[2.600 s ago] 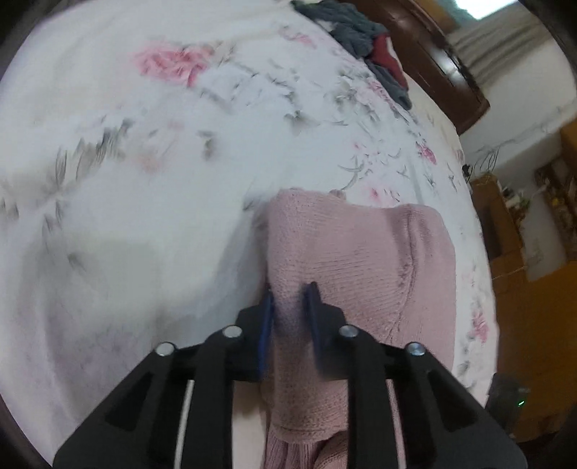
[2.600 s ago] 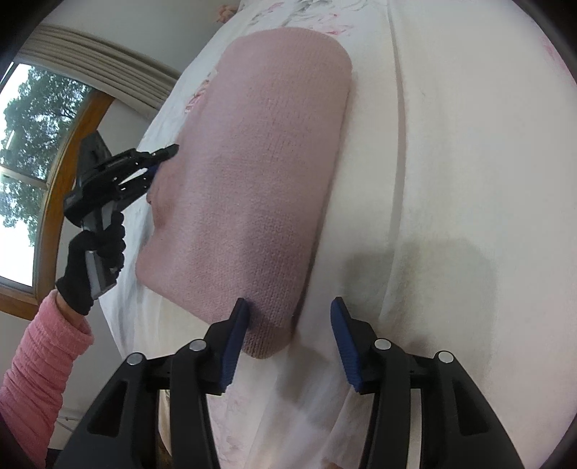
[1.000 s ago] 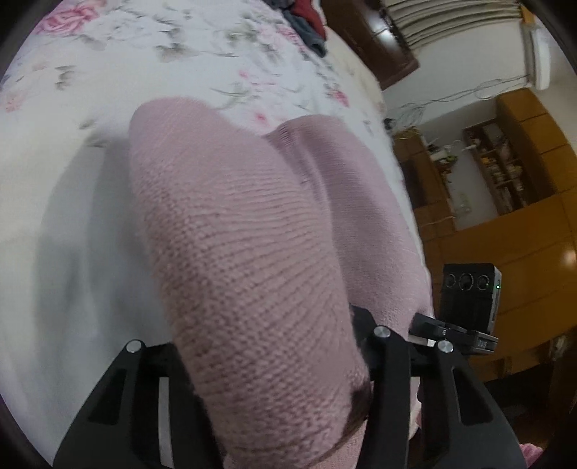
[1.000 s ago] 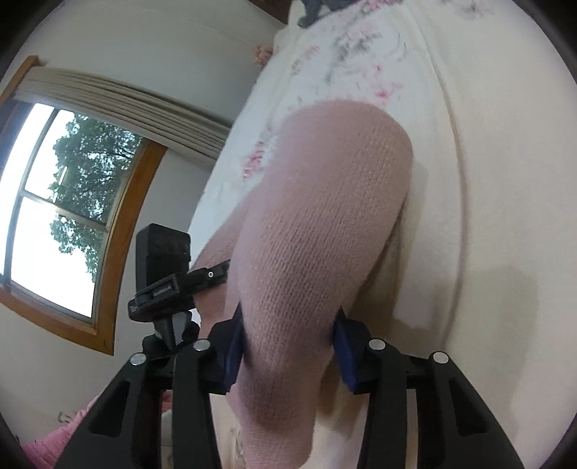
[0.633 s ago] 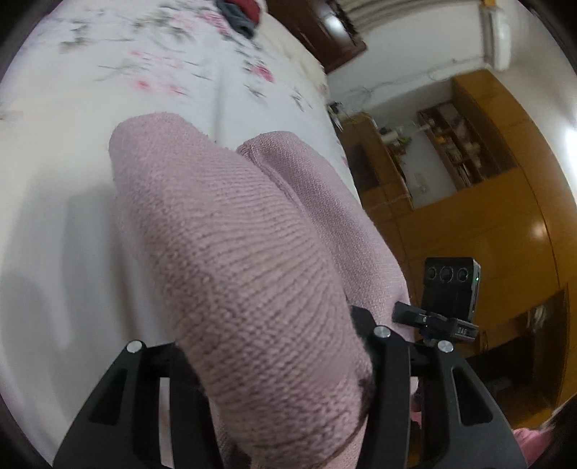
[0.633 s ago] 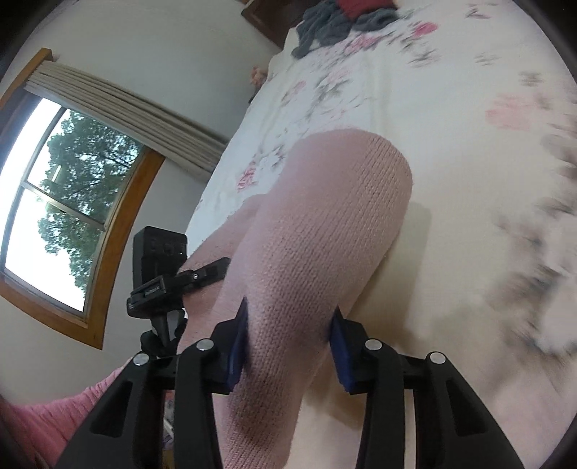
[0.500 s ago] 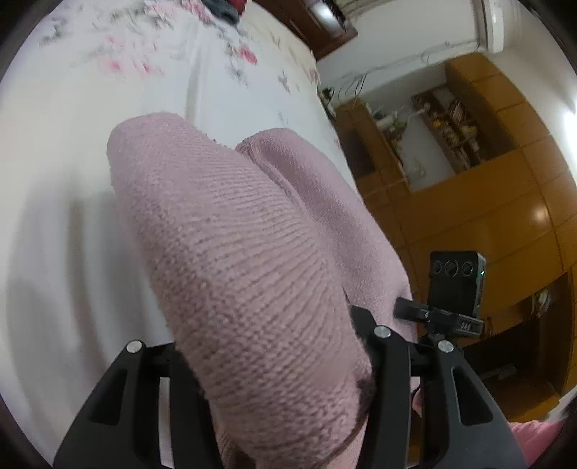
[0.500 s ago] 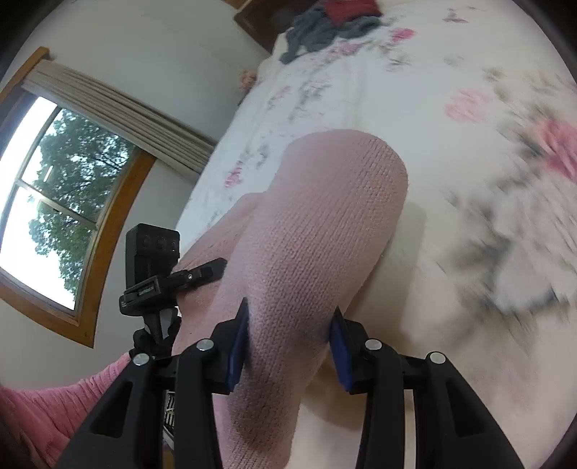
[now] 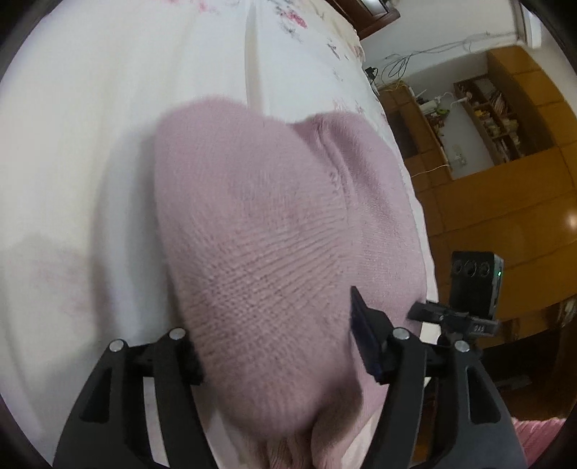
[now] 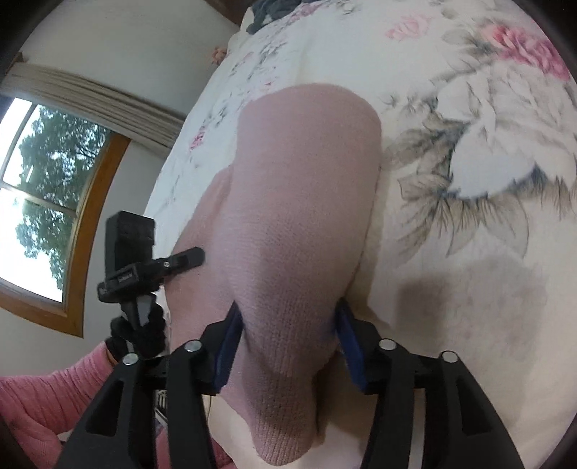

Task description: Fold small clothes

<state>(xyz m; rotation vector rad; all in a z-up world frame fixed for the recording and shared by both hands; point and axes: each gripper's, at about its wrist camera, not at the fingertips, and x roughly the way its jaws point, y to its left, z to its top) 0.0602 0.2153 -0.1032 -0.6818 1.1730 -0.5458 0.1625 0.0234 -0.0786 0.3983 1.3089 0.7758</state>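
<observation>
Covering the bed (image 10: 468,90) is a white sheet printed with pink roses and grey leaves, and the pink sweater (image 9: 259,231) lies doubled over near the edge closest to the person. Past one side of the bed there's a window (image 10: 43,202) in a wood frame with a pale curtain (image 10: 90,97) above it, green trees outside. Off the other side stands an orange-brown cabinet (image 9: 523,173) with cluttered shelves, and loose cables (image 9: 407,68) run along the white wall. A dark wooden headboard (image 9: 364,18) shows at the far end.

Now the left gripper (image 9: 274,346): its jaws stand wide around a thick fold of the sweater, and the right-hand pad looks clear of the knit, though the left pad is buried behind the wool, so I can't say it's truly let go. The right gripper (image 10: 288,335) has blue pads pressed against both sides of its fold, gripping it. Each camera catches the other gripper at the sweater's far side.

Hard to read: the sweater's near end runs out of view under both cameras, and the knit is blurred in the left view. A grey heap (image 10: 274,11) at the far edge is cut off. A pink sleeve (image 10: 47,404) peeks in low.

Count: one sweater, two grippers, one window, one heap.
</observation>
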